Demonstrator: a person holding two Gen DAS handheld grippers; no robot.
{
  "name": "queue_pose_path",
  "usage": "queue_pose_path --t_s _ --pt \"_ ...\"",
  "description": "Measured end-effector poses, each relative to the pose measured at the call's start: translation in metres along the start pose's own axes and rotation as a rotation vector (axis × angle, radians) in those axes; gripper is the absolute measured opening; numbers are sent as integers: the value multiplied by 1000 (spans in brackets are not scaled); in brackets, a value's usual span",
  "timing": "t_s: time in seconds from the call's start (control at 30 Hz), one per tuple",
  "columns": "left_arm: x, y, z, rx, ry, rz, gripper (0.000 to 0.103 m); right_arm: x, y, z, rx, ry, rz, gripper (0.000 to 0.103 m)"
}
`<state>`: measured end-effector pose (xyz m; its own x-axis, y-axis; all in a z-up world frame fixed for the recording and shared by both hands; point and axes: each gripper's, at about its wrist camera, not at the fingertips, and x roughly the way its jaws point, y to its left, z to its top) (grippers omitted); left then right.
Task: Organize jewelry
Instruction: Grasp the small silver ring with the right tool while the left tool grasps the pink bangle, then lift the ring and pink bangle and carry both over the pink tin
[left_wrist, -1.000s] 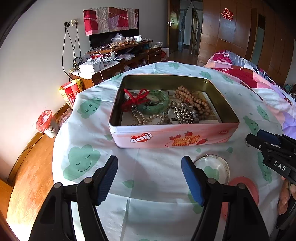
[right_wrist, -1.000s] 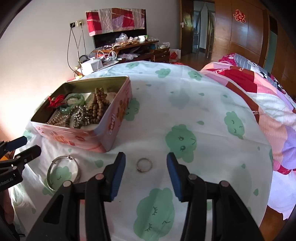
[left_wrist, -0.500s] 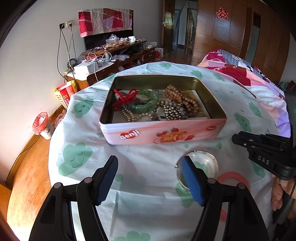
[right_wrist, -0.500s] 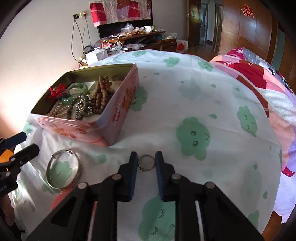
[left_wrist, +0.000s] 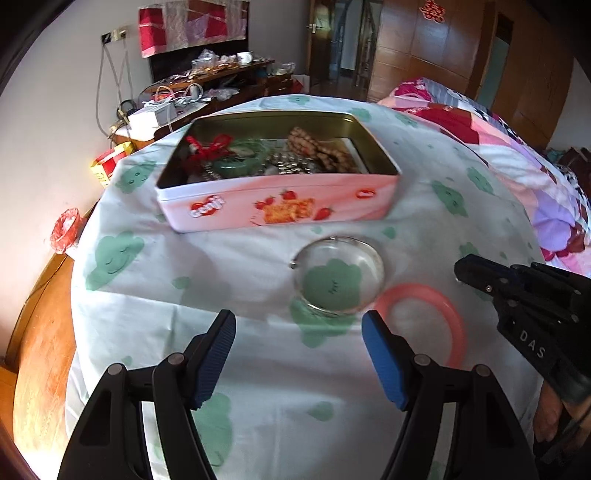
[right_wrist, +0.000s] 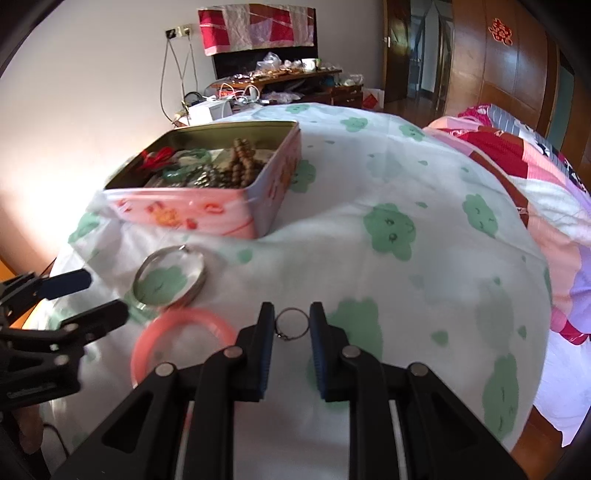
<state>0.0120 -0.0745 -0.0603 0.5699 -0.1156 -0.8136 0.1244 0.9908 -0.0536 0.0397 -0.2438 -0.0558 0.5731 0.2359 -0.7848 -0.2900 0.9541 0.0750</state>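
Note:
A pink tin (left_wrist: 280, 205) (right_wrist: 207, 214) on the cloud-print cloth holds a green bangle (left_wrist: 240, 162), a red cord, brown beads (right_wrist: 240, 166) and metal beads. A silver bangle (left_wrist: 338, 275) (right_wrist: 170, 277) and a pink bangle (left_wrist: 424, 325) (right_wrist: 181, 339) lie in front of the tin. My right gripper (right_wrist: 291, 325) is shut on a small silver ring (right_wrist: 291, 324), held between its pads just above the cloth. My left gripper (left_wrist: 299, 354) is open and empty, just short of the silver bangle.
The round table's cloth (right_wrist: 406, 258) drops off at its edges. A bed with a red and pink quilt (left_wrist: 517, 147) lies to the right. A cluttered wooden cabinet (left_wrist: 207, 81) stands by the far wall.
My right gripper closed from wide open onto the small ring and has moved back toward the pink bangle with it. My left gripper pulled back and right, so both bangles show ahead of it.

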Motion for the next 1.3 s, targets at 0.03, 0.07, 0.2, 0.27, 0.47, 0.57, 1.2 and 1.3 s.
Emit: queue_pose_path --t_s 0.03,0.07,0.2,0.27,0.47,0.57,1.2,1.3 --pt "-1 -2 0 3 2 -8 71 -4 3 -2 -8 -5 -1 6" --pt "-1 -5 -1 8 2 -15 71 -7 5 -3 -13 -11 -1 6" --pt "-3 -18 -4 50 -2 -36 71 -9 9 -2 -29 -22 -2 6" --pt "-4 -22 -5 67 -8 -37 71 -9 6 -2 -20 -30 -7 6" --pt "8 -29 -9 96 37 -75 50 -12 -10 -3 37 -53 -12 32" --pt "8 -31 -10 104 33 -77 48 -10 -11 -4 41 -52 -18 39" --pt "2 -16 -7 104 -26 -132 9 1 -3 -17 -22 -7 -28 14" --pt "3 -9 -5 94 -31 -120 9 1 -3 -14 -11 -11 -19 18"
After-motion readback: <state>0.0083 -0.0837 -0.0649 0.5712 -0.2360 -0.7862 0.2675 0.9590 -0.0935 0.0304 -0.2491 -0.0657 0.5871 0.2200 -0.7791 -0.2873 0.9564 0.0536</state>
